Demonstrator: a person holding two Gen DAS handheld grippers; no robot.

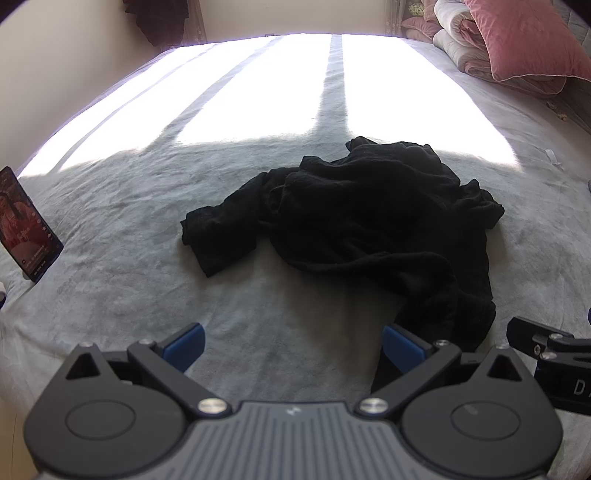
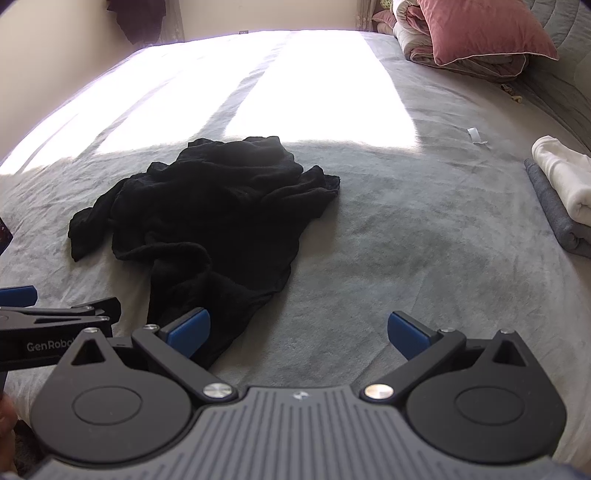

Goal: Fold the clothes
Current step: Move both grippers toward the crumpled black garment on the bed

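Note:
A crumpled black garment lies in a heap on the grey bedspread, a sleeve stretched to the left. My left gripper hovers open just short of its near edge, its blue pads spread wide over bare cover. In the right wrist view the same garment sits left of centre, and my right gripper stands open, its left pad over the garment's near tail. Neither gripper holds anything. The left gripper's black body shows at the right view's left edge.
A phone stands propped at the bed's left edge. Folded white and grey cloths lie stacked at the right. Pink pillows and a quilt are piled at the far right corner. Bright sunlight washes out the far half of the bed.

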